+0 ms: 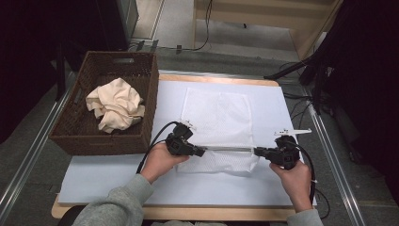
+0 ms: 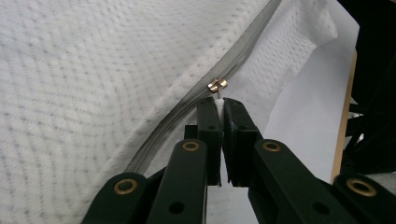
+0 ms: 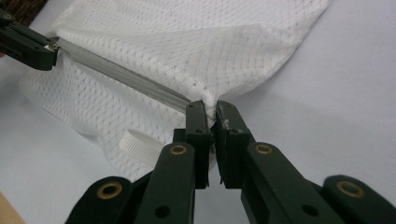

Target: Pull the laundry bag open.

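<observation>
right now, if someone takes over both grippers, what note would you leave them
Left gripper: shut on the small brass zipper pull of the white mesh laundry bag.
Right gripper: shut on the bag's corner at the far end of the grey zipper, holding it taut.
Bag lies on the pale blue mat; cream cloth sits in the brown wicker basket.
Zipper state along its length is unclear; left, probably: slide the pull along.

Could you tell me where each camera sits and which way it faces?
High view: above the person's side, looking forward and down on the table; forearms, hands, left gripper, right gripper.
Left gripper view: along its closed jaws at the zipper pull.
Right gripper view: along its jaws clamping the mesh bag.
All views share the bag's zipper.
</observation>
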`<state>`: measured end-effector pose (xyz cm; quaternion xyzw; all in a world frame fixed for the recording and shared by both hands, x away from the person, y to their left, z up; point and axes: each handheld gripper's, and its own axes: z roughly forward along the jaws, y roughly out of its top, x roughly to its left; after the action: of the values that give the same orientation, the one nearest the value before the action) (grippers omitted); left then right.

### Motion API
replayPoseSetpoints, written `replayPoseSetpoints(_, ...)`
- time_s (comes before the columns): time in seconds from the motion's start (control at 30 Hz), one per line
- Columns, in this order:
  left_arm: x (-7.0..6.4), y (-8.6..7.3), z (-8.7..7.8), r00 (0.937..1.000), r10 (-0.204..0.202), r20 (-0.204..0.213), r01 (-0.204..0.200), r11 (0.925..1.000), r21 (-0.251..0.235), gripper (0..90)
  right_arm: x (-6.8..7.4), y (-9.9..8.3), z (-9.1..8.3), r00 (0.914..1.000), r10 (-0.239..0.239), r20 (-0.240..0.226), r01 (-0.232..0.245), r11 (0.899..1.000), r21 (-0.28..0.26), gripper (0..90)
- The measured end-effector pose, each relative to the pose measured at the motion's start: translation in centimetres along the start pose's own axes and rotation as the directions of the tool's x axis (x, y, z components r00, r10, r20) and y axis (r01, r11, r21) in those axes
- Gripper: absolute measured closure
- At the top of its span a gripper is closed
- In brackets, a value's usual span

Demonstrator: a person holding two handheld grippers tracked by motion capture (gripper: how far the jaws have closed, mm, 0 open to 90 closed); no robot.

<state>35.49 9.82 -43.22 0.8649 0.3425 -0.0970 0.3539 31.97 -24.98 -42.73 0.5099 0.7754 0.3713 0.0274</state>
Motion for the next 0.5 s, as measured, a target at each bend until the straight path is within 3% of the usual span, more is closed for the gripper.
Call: replayPoseSetpoints(0.5,0.5,-0.6,-1.1,0.9993,-0.032,-0.017,0.032,0.9994,-0.013,86.9,-0.7,-0.1,-0.4,1.0,0.008,-0.002,-0.008,1.0,-0.016,85.8)
